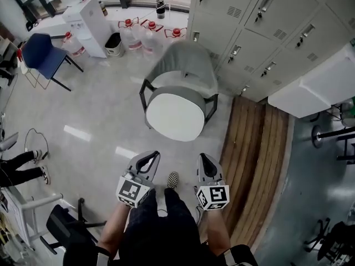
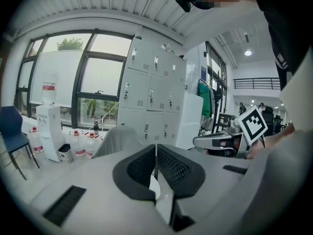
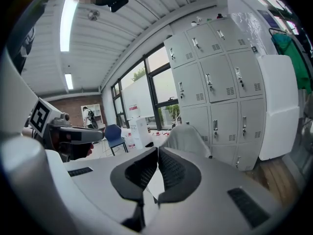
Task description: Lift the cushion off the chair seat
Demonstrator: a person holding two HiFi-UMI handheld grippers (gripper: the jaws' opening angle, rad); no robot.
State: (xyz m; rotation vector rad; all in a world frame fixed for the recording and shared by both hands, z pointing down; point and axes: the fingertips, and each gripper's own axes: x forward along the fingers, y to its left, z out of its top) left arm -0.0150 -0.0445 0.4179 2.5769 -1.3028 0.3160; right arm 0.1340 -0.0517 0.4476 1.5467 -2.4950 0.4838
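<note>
**A:** Where is the cushion sitting?

**B:** The white cushion [image 1: 175, 116] is lying flat on the seat of the grey armchair [image 1: 186, 65]. It's straight ahead of both grippers in the head view and well apart from them, with bare floor [image 1: 111, 121] in between.

**A:** Long axis?

**B:** It's a roundish pad, running slightly wider across the view than deep, and its front edge is facing the person.

**A:** Which hand is nearer?

**B:** The left gripper [image 1: 147, 160] and right gripper [image 1: 206, 163] are hovering side by side, one either side of the cushion's centre line. Neither is looking clearly nearer.

**A:** Jaws?

**B:** Both are clenched and gripping nothing. Each gripper view is showing black pads pressed together, with only the chair back beyond.

**A:** Next move?

**B:** I'm judging this as the approach. Both grippers are needing to travel forward and down, and the jaws are needing to part before taking the cushion's rim on opposite sides.
</note>
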